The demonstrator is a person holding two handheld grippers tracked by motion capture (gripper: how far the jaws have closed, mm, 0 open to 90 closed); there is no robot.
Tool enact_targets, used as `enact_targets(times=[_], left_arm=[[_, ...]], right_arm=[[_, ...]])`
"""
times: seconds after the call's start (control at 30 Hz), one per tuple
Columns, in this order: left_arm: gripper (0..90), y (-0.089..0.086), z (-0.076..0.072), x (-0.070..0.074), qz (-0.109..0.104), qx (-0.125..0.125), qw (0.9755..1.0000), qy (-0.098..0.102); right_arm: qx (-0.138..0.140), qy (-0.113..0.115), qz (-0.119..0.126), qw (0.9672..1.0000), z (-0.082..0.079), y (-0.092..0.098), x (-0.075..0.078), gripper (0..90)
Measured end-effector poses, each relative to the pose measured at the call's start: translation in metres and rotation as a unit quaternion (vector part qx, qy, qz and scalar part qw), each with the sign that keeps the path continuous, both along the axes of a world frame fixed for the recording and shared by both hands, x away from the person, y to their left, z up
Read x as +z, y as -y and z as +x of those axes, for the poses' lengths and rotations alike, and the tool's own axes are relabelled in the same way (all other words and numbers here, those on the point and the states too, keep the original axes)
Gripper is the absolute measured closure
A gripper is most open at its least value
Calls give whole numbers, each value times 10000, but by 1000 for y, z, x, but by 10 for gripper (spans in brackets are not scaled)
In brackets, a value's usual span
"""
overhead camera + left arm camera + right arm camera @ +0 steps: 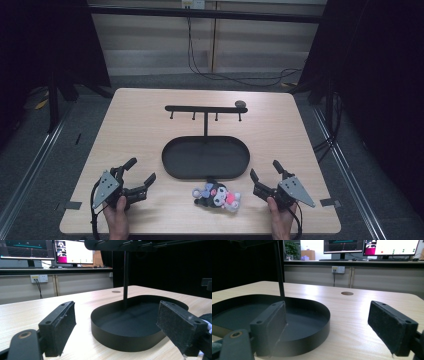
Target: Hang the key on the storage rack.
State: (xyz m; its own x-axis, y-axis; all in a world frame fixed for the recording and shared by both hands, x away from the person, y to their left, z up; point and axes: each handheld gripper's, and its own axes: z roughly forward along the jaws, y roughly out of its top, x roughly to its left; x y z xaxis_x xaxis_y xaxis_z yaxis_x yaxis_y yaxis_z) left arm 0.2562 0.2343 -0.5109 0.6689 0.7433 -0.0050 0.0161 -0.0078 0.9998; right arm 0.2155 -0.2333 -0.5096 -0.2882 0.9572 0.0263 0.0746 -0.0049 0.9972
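Left gripper (142, 172) sits low on my table (140, 120) with its jaws spread wide, nothing between them. Right gripper (264, 175) mirrors it, jaws wide apart too, empty. Between the two lies the plush toy (217, 195), flat on the table, just in front of the black oval tray (205, 157) with its hook stand (205, 109).

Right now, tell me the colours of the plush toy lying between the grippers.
The plush toy is black and white with pink spots, clearest in the high view.
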Motion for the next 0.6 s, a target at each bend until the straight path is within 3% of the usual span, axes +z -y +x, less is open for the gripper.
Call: enact_targets(times=[0.3,0.47,0.6], left_arm=[[152,0,0,0,1,2,10000,0],[152,0,0,0,4,13,10000,2],[152,0,0,0,4,13,10000,0]], right_arm=[[87,-171,-40,9998,0,0,1,147],[161,-330,13,9993,3,1,2,197],[221,-616,-22,9979,6,-2,4,243]])
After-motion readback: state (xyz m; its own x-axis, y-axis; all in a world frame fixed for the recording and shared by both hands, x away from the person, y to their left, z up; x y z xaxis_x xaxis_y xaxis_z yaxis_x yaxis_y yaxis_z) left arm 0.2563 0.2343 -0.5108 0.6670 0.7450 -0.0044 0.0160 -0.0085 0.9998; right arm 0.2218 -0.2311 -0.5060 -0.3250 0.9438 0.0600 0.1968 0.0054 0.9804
